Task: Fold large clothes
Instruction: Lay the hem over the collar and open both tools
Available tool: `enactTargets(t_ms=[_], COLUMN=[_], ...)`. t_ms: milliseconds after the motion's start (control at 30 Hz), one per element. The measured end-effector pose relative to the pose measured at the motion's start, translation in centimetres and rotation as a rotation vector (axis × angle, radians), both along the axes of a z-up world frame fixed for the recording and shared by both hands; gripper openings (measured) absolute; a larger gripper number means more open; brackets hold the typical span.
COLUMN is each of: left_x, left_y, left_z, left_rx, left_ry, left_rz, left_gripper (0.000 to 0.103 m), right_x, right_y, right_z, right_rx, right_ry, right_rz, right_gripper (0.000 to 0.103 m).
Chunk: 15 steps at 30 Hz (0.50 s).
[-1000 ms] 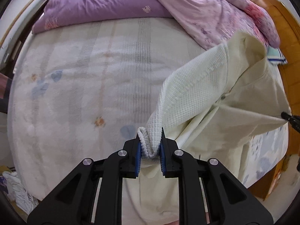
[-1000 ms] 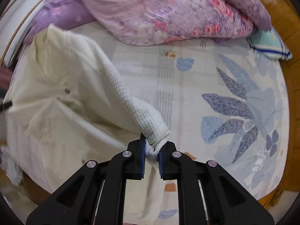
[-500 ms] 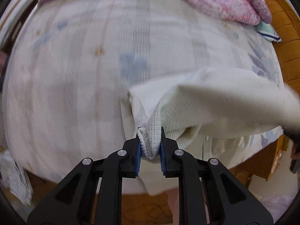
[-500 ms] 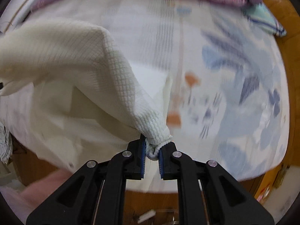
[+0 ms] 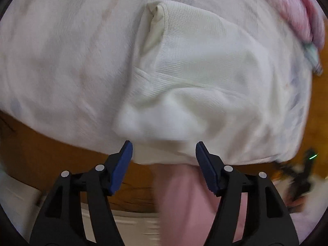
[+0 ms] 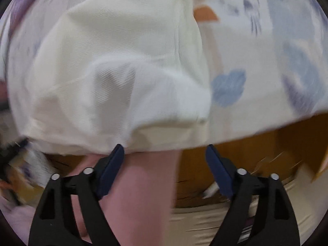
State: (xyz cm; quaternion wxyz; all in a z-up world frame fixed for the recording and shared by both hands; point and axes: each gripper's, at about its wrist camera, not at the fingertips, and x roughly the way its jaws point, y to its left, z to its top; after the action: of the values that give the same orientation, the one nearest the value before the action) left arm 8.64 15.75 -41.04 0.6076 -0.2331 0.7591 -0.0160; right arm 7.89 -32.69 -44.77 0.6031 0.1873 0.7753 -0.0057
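Left hand-held gripper point(image 5: 163, 150): jaws spread wide, nothing between the blue pads. Right hand-held gripper point(image 6: 165, 153): likewise gaping, empty. Just beyond both sets of fingertips, the cream garment point(image 5: 201, 78) lies on the bed point(image 5: 61, 51), bunched at the bed's near edge, one hem draping over it. Frames blurred. Beyond the garment, pink quilt point(image 5: 297, 10) at the bed's far side.

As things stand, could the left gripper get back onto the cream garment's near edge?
Probably yes: the left gripper is open, and the cream garment lies just ahead on the bed, nothing between.
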Motion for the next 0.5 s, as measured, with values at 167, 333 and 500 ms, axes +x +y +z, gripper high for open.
enactTargets(t_ms=[167, 333, 500], left_x=[-0.3, -0.2, -1.4], left_y=[1.2, 1.2, -0.8], left_z=[-2.9, -7.3, -7.3], left_rx=[-0.04, -0.021, 0.04], left_ry=[0.031, 0.105, 0.111], left_rz=[0.241, 0.326, 0.223], left_gripper=[0.077, 0.014, 0.008], right_x=[-0.4, 1.4, 1.1], right_y=[-1.6, -2.1, -0.3], right_z=[-4.3, -6.5, -6.5], right_rx=[0.168, 0.194, 0.065], right_ry=[0.059, 0.034, 0.102], right_rz=[-0.37, -0.515, -0.326], right_gripper=[0.08, 0.006, 0.004])
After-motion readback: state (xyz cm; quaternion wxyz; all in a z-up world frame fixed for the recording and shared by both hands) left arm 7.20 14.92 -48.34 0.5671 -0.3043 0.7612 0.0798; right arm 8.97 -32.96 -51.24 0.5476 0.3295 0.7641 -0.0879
